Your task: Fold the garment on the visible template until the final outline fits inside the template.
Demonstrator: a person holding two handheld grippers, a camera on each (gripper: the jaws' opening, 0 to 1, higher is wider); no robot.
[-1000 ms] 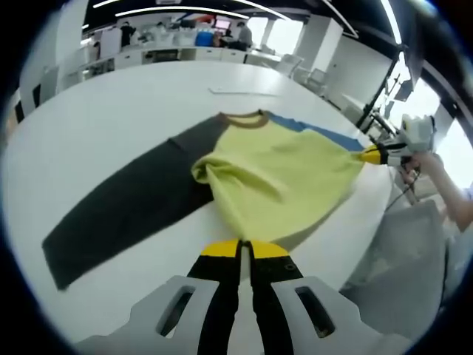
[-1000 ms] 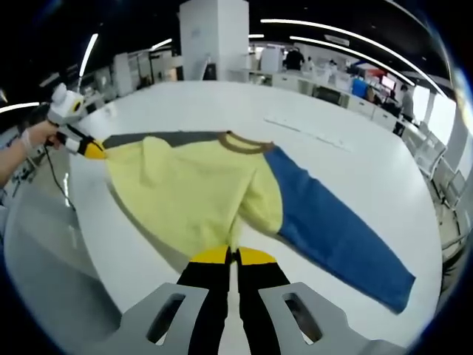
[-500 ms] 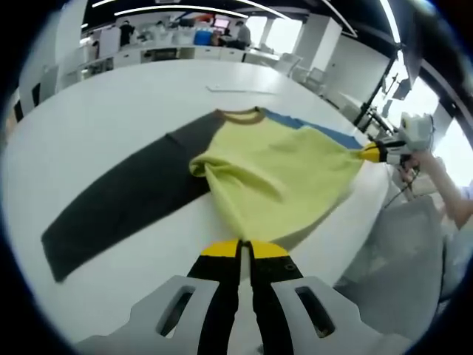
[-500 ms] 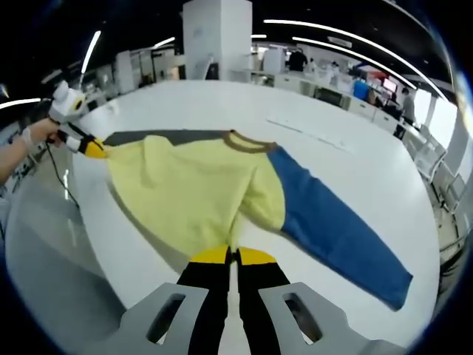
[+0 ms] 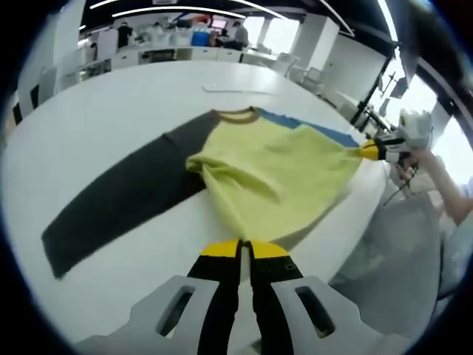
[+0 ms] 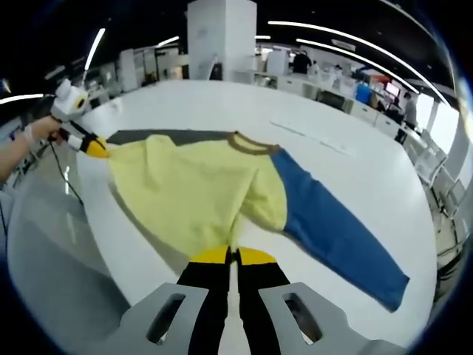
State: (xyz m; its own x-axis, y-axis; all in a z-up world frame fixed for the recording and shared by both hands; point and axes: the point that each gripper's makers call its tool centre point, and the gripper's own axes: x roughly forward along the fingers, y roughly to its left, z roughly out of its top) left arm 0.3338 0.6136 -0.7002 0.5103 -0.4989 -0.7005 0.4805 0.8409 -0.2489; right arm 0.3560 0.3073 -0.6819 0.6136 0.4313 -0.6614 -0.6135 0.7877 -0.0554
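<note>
White, glossy table (image 5: 89, 133) carries our soft sweatshirt (image 5: 273, 174) — both grippers pinch its yellow hem, left gripper (image 5: 242, 248) facing the charcoal sleeve (image 5: 118, 200), right gripper (image 6: 233, 255) the blue sleeve (image 6: 332, 229).

Garment (image 5: 273, 174) (image 6: 188, 192): long-sleeved top, yellow body, brown collar (image 5: 235, 115) (image 6: 247, 142), one dark grey sleeve (image 5: 118, 203) (image 6: 166, 136), one blue sleeve (image 6: 332, 229) (image 5: 314, 132). Lies on the white worktop (image 5: 96, 111) (image 6: 214, 103), collar on the far side. Both sleeves flat and spread outward, grey fully extended in the left gripper view, blue fully extended in the right gripper view. Yellow body is rumpled: its hem is lifted and stretched taut between two corners, with a raised fold where it meets each sleeve. Near hem sits at the worktop edge.
</note>
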